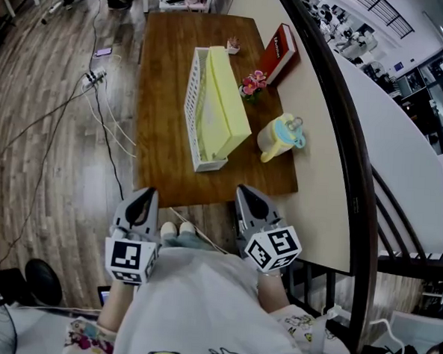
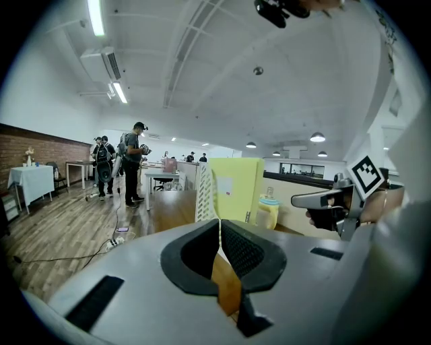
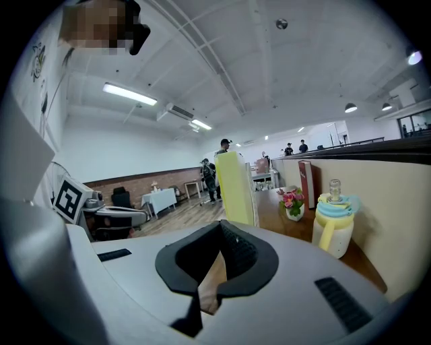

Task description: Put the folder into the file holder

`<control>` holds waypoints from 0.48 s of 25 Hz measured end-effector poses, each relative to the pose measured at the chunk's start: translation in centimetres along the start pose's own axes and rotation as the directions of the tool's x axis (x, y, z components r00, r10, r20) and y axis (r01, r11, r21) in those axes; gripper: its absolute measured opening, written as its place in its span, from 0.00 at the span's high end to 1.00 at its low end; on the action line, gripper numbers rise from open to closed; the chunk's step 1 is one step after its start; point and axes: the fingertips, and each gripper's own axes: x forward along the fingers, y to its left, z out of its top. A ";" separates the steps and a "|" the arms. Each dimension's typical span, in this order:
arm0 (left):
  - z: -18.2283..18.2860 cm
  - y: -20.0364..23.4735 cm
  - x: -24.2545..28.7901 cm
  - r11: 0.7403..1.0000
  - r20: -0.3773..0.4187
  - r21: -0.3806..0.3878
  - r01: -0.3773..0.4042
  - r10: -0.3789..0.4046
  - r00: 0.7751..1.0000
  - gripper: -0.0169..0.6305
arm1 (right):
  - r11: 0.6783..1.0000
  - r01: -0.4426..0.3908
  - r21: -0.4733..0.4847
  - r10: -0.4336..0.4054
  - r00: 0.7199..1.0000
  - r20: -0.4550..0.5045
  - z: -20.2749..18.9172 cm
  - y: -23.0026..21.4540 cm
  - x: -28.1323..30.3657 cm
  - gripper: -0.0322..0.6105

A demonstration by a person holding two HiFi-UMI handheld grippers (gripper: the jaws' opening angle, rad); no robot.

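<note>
Closed and empty, my left tongs [image 1: 140, 205] and right tongs [image 1: 254, 206] hover off the desk's [image 1: 159, 161] near edge. Folder [image 1: 228, 98] stands in holder [image 1: 193, 88] mid-desk.

No wording can be read: the white lettering on the red book [image 1: 278, 52] is too small, and the pale label [image 2: 224, 186] on the yellow folder [image 2: 241, 195] is illegible.

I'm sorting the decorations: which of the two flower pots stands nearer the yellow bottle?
The flower pot beside the folder; the other pot stands farther back.
</note>
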 end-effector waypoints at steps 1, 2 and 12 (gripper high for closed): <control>0.0 0.0 0.0 1.000 -0.001 0.000 -0.001 0.001 1.000 0.96 | 1.000 -0.003 0.002 0.003 1.000 0.002 0.0 0.0 0.0 0.95; -0.1 0.0 0.0 1.000 -0.002 -0.003 -0.002 0.002 1.000 0.96 | 1.000 -0.006 0.004 0.006 1.000 0.005 -0.1 0.0 0.1 0.95; -0.1 0.1 0.1 1.000 -0.005 -0.002 -0.015 0.015 1.000 0.96 | 1.000 -0.019 0.012 0.019 1.000 0.001 -0.1 -0.2 0.4 0.95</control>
